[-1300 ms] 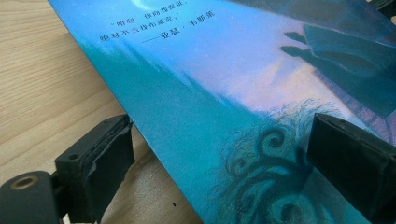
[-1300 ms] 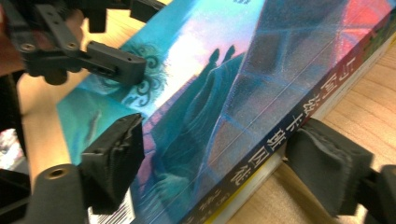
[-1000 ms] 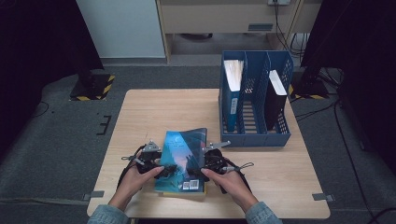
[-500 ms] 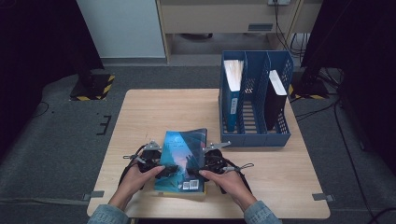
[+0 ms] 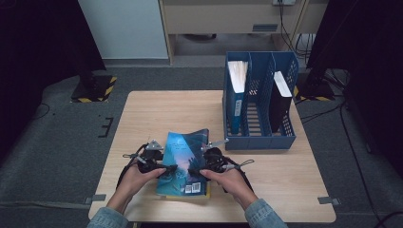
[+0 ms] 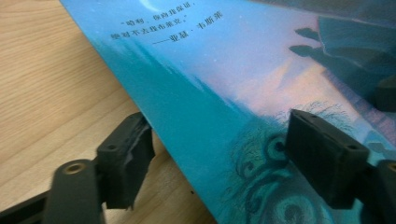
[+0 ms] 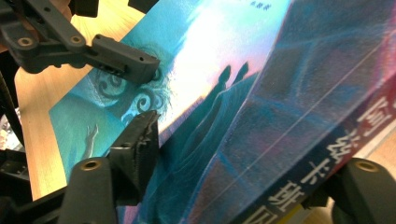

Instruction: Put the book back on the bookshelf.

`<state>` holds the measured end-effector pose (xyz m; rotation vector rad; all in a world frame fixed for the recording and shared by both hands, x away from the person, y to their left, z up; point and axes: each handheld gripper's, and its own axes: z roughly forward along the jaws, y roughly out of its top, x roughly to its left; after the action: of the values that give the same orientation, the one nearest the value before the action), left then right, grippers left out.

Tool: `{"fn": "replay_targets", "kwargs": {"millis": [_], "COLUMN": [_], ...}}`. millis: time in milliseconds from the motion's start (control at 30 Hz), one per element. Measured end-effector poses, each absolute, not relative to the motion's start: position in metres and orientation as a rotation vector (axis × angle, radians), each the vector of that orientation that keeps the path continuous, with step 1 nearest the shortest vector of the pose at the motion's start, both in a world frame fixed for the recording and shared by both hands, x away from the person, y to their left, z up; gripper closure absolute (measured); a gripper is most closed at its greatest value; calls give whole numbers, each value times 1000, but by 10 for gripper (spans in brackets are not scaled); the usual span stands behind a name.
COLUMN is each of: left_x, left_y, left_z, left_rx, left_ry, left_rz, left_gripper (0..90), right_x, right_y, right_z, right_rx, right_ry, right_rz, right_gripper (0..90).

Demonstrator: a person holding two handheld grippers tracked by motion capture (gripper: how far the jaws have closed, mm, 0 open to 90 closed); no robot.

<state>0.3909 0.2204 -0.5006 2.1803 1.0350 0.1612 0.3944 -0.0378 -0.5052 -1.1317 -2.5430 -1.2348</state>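
Pale wooden desk [image 5: 157,109] on grey carpet, dark room around; white panel and pale cabinet beyond the far edge. Far left: stand foot with yellow-black hazard stripes [image 5: 93,89] on the floor, well apart from the desk. Left and far parts of the desk top bare wood, open for movement.

Left tongs [image 5: 164,167], held in the left hand [image 5: 137,179], at the left long edge of the blue book [image 5: 184,164]; in the left gripper view [image 6: 212,156], one black jaw over bare wood beside the edge, the other above the cover [image 6: 243,93]. Jaws apart, just closing in, edge of the book between them, no firm press visible.

Blue book at the near middle of the desk, near end close to the front edge, cover up, far end slightly raised.

Right tongs [image 5: 195,172], held in the right hand [image 5: 229,179], at the right long edge of the book; in the right gripper view [image 7: 243,186], one jaw on the cover, the other at the spine side with printed characters [image 7: 322,154]. Jaws just closing in around the thickness of the book; clamped or not cannot be told.

Right: blue file rack [image 5: 259,137] at the far right corner, near the book but apart from it; a white-edged volume [image 5: 236,85] in the left compartment, a black one [image 5: 280,97] in the right, middle compartment free. Bare wood right of the right hand up to the desk edge.
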Motion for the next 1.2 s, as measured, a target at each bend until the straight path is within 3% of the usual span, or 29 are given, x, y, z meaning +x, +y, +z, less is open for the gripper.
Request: {"fn": "replay_targets", "kwargs": {"millis": [200, 733, 1033, 1200], "left_x": [392, 403, 408, 408], "left_y": [225, 229, 235, 238], "left_z": [-497, -488, -484, -484], "left_rx": [2192, 2267, 2296, 2282], "left_ry": [1033, 1022, 1013, 1011], "left_rz": [170, 114, 89, 87], "left_gripper": [338, 448, 556, 618], "right_x": [396, 414, 416, 414], "right_y": [-33, -21, -19, -19], "right_z": [-494, -480, -471, -469], "right_rx": [-1101, -1091, -1069, -1060], "right_ry": [-2593, -2663, -2694, -2698], "right_rz": [-1217, -1111, -1119, -1138], "right_gripper": [410, 399, 496, 507]}}
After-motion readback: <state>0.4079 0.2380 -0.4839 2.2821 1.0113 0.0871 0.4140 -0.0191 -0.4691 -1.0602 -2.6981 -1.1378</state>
